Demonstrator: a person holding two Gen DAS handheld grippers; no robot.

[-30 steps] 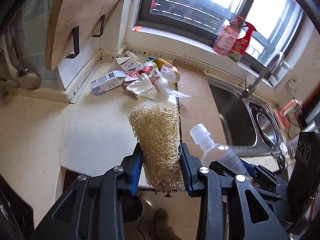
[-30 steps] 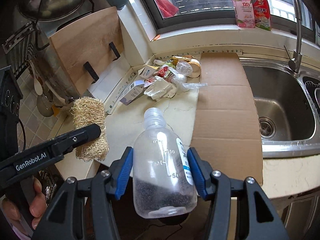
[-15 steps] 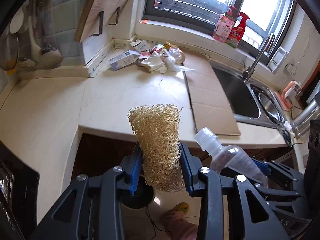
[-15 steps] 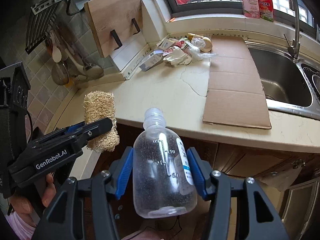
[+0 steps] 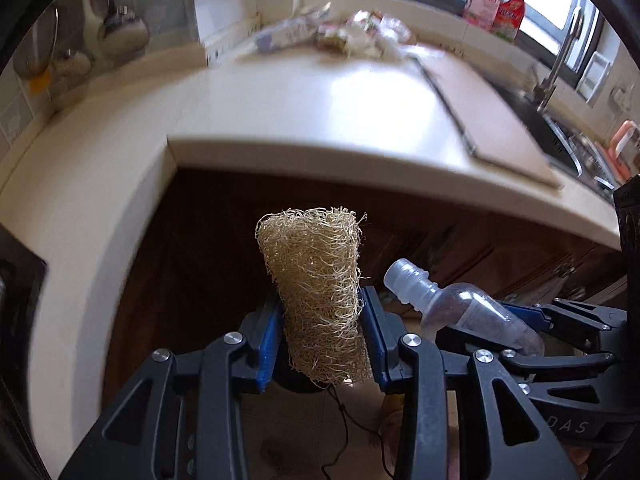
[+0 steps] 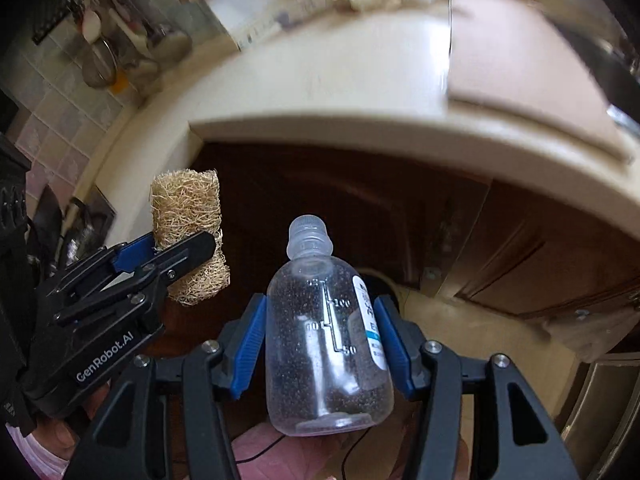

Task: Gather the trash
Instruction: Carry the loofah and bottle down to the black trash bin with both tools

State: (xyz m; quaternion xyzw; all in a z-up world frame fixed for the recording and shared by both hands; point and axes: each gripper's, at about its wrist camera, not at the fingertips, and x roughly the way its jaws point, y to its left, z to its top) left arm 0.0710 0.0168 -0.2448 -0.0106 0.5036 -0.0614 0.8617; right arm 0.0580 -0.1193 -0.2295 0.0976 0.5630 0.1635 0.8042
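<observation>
the left claw (image 5: 322, 344) clamps a loofah sponge (image 5: 316, 292), the right claw (image 6: 324, 344) clamps a clear plastic bottle (image 6: 328, 340); both hang below the tabletop (image 5: 300, 120) edge, with the blurred trash pile (image 5: 352, 36) at its far side.

One loofah (image 5: 316, 296), one clear bottle (image 6: 326, 344), two claws, left (image 5: 322, 340) and right (image 6: 322, 340), one cardboard sheet (image 5: 480, 112), two window-sill packs (image 5: 496, 4), one blurred litter heap (image 5: 352, 36).
</observation>
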